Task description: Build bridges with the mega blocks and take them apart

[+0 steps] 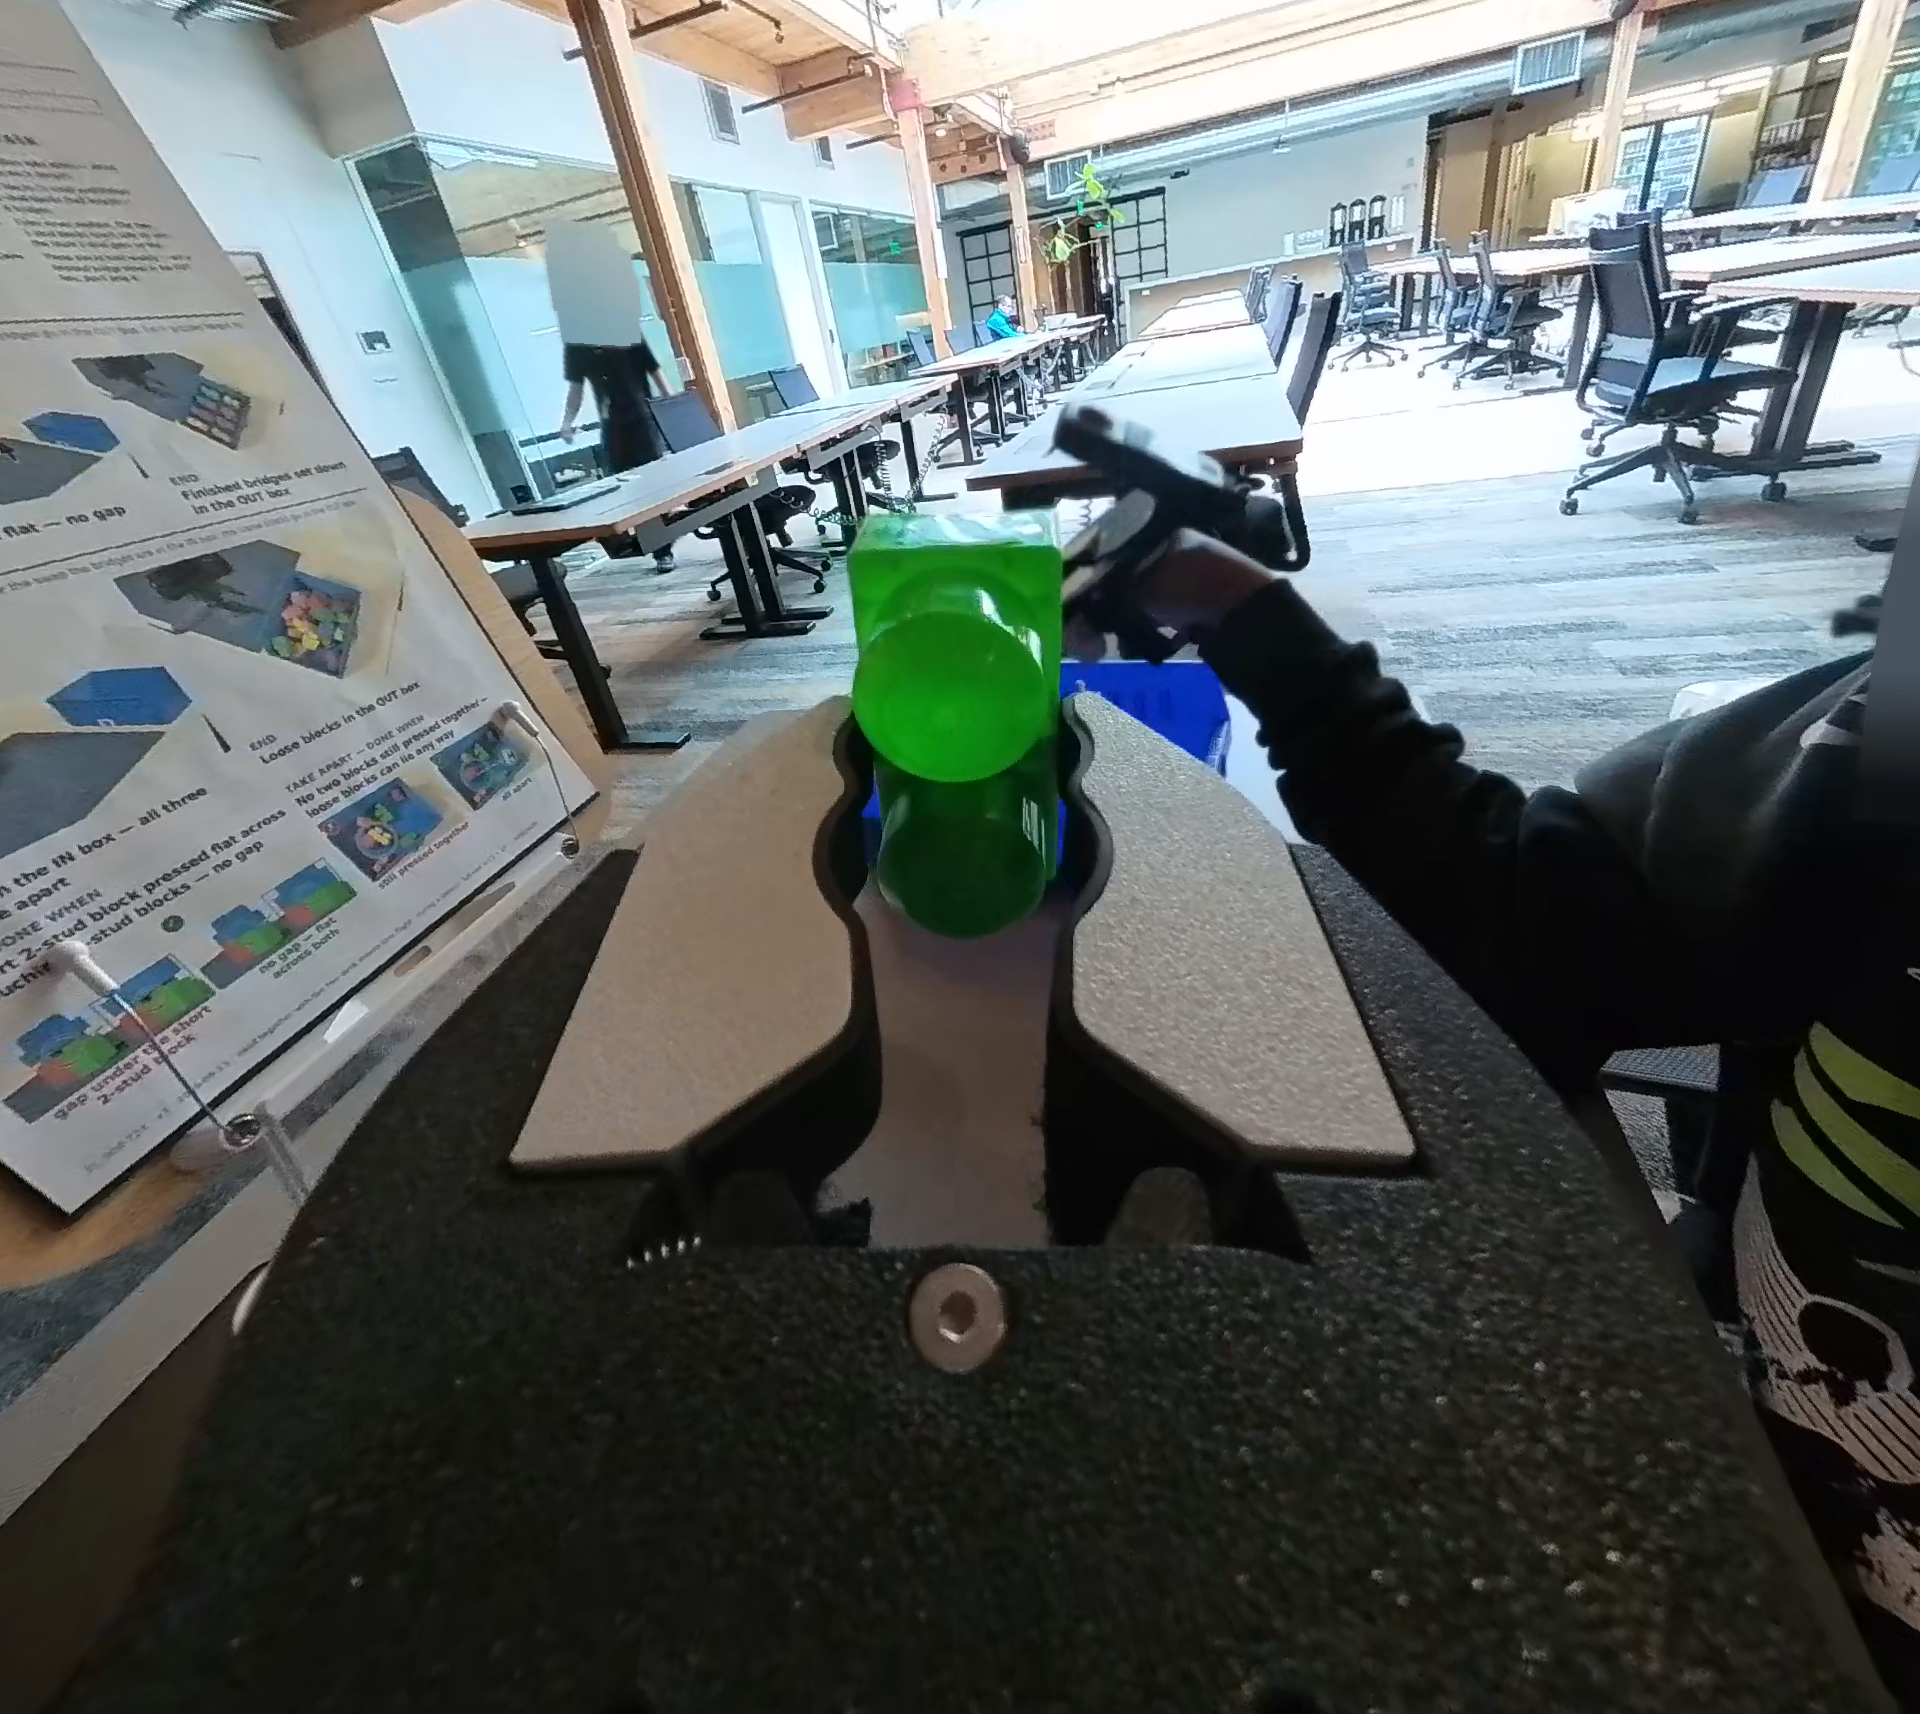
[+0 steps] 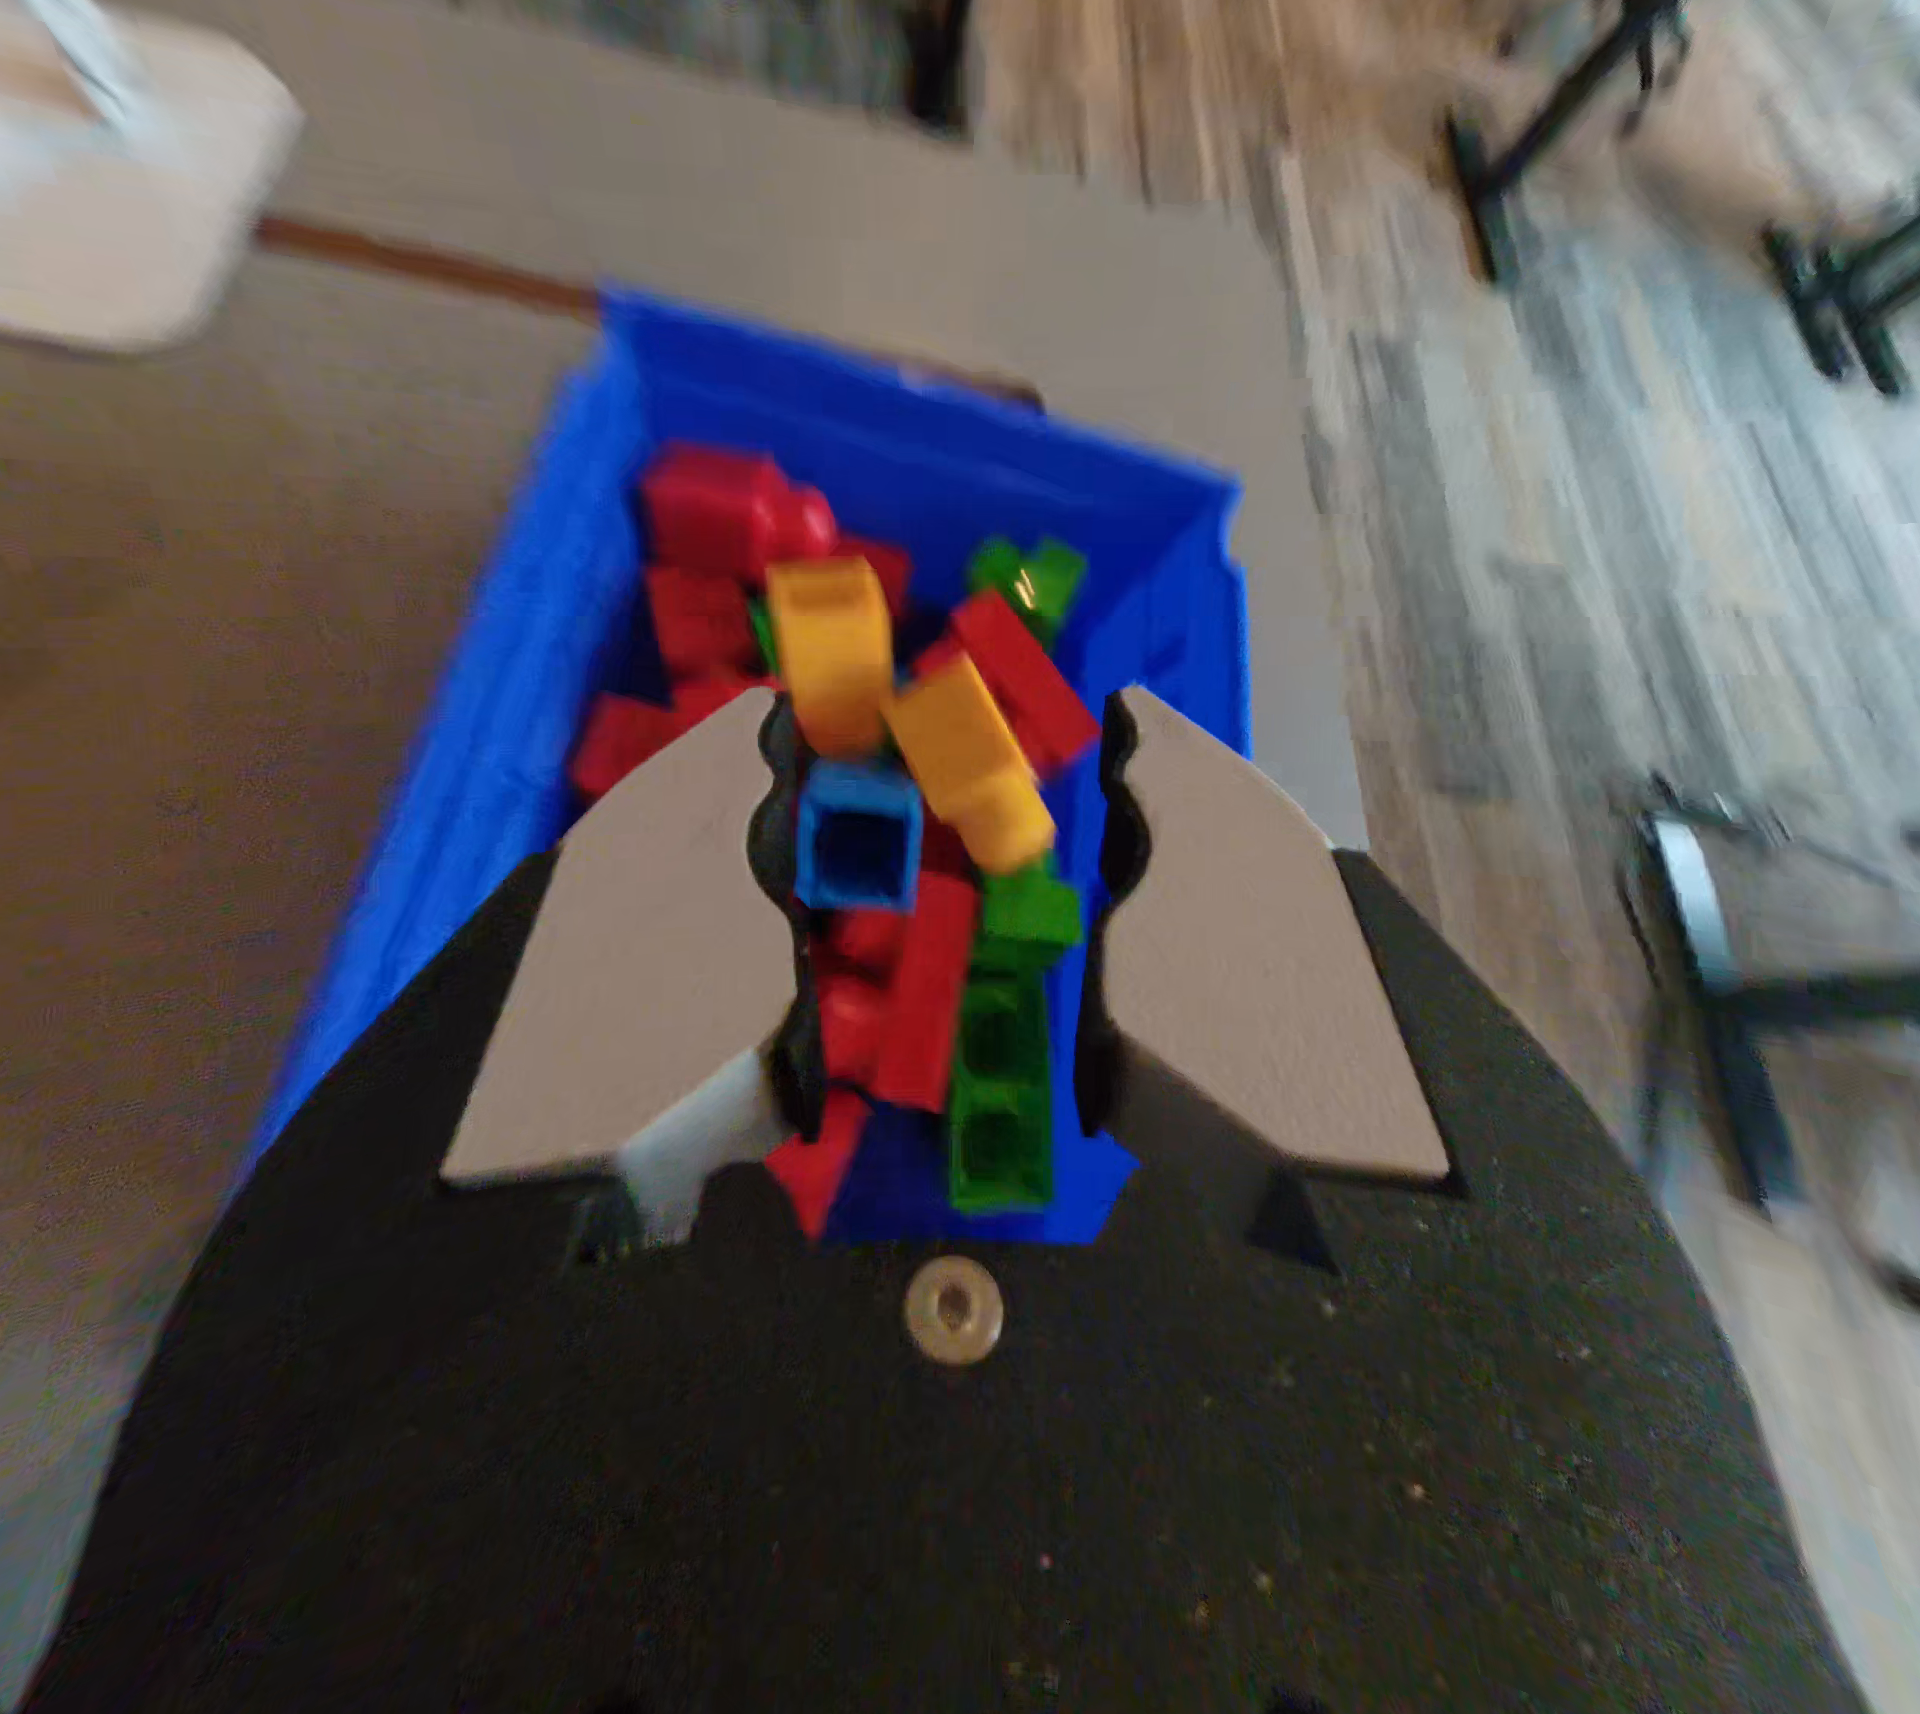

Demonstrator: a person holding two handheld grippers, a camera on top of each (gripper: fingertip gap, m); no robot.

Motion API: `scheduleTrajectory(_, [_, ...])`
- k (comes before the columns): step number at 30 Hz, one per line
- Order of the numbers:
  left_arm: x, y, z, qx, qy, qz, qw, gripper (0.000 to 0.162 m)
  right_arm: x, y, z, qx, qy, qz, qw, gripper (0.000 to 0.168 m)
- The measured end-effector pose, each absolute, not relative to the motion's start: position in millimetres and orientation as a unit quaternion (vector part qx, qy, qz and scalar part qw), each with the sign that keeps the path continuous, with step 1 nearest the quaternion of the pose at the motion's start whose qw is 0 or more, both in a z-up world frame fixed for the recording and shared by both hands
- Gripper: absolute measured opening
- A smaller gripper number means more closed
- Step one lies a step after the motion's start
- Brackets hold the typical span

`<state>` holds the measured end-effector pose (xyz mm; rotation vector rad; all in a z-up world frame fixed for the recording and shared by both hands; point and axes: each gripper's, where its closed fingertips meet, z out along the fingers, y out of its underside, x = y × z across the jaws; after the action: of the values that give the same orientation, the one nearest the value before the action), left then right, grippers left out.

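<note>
In the left wrist view my left gripper is shut on a green mega block, held up in the air with its two round studs facing the camera. Behind it the rim of a blue bin shows. My right gripper appears farther off, held by a hand in a black sleeve. In the blurred right wrist view my right gripper is open and empty above the blue bin, which holds several loose red, yellow, green and blue blocks.
An instruction sheet on a stand rises at the left. The bin sits on a tan table near its right edge. A white object lies at the far left. Desks and office chairs fill the room behind; a person stands far off. The tips of one gripper are about 50 centimeters away from the tips of the other.
</note>
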<state>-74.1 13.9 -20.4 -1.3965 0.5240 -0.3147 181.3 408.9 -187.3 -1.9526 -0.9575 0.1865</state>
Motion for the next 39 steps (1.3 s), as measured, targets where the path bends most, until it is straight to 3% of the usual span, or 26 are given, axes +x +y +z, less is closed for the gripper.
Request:
scheduleTrajectory(6, [-66.1,14.9,-19.8,-0.628,0.245,-0.155,0.722,0.034,95.5,306.4,-70.6,-0.596,-0.458,0.314,0.579,0.055])
scheduleTrajectory(13, [-48.1,10.1,-16.7,-0.618,0.27,-0.169,0.719,0.034,32.9,137.7,-12.8,-0.347,-0.582,0.525,0.514,0.064])
scheduleTrajectory(18, [-33.0,7.5,-16.8,-0.612,0.291,-0.179,0.713,0.034,11.6,55.8,-22.3,-0.25,-0.652,0.579,0.42,0.074])
scheduleTrajectory(25, [-19.8,11.8,-22.5,-0.617,0.306,-0.191,0.7,0.034,-8.0,17.0,-38.6,-0.216,-0.679,0.606,0.354,0.072])
scheduleTrajectory(32, [-13.2,17.5,-27.8,-0.623,0.312,-0.198,0.69,0.034,-16.0,15.3,-42.3,-0.221,-0.675,0.612,0.348,0.06])
scheduleTrajectory(35, [-13.4,18.7,-28.2,-0.624,0.309,-0.197,0.69,0.034,-16.6,19.2,-39.8,-0.222,-0.667,0.615,0.357,0.037])
scheduleTrajectory(39, [-15.3,21.2,-31.4,-0.635,0.305,-0.192,0.683,0.034,-18.5,22.4,-44.2,-0.237,-0.677,0.603,0.349,0.036])
